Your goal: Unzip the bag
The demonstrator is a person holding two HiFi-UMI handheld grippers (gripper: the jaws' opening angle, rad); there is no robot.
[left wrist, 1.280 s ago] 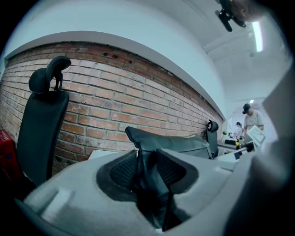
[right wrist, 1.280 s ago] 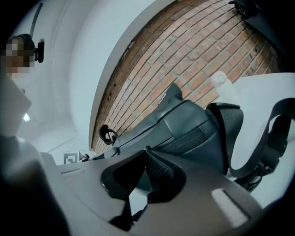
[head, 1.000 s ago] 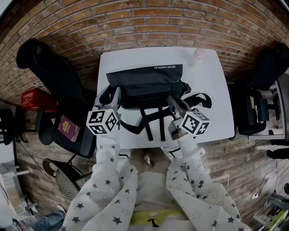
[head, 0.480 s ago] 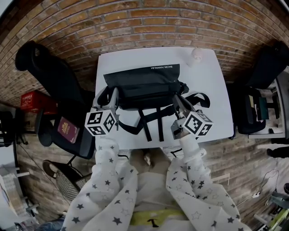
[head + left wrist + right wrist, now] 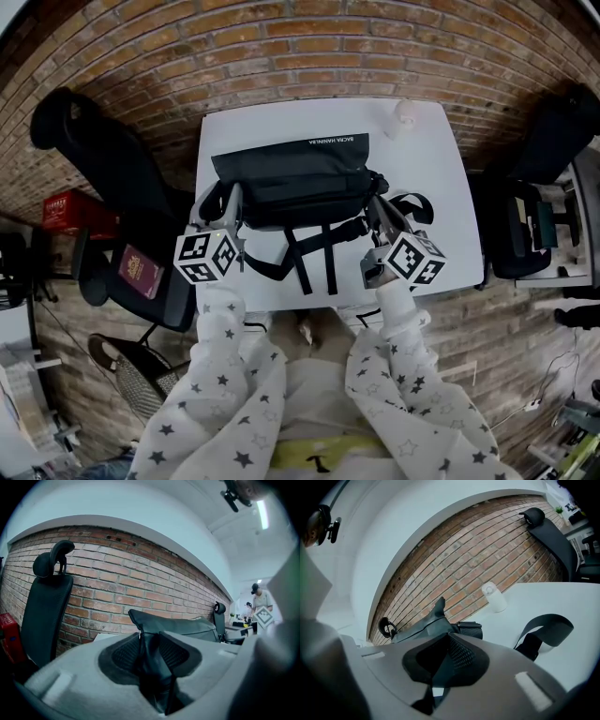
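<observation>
White table (image 5: 433, 164), rectangular, set against a brick wall, flanked by a black office chair (image 5: 105, 183) at the left and a second one (image 5: 555, 141) at the right. Black bag (image 5: 292, 178): lies flat on the middle of the table, long axis running left to right across it, the lettered edge turned toward the wall and the strapped side toward the person (the print reads upside down from the head view). Two forearms in star-print sleeves (image 5: 234, 375): extended forward side by side over the near table edge, each carrying a gripper that angles slightly inward toward one end of the bag. Left gripper (image 5: 232, 199): at the bag's left end, jaws clamped on a fold of the black fabric, which stands bunched between the pads (image 5: 123, 654). Right gripper (image 5: 375, 202): at the bag's right end, jaws drawn nearly together on a thin bit of the bag, too small to identify further. Black straps (image 5: 315, 259): trail from the bag toward the near edge, one forming a loop (image 5: 544, 629) on the table to the right. Red booklet (image 5: 139, 270): on the left chair's seat. Small white container (image 5: 405, 114): upright near the far right corner, well apart from the bag.
</observation>
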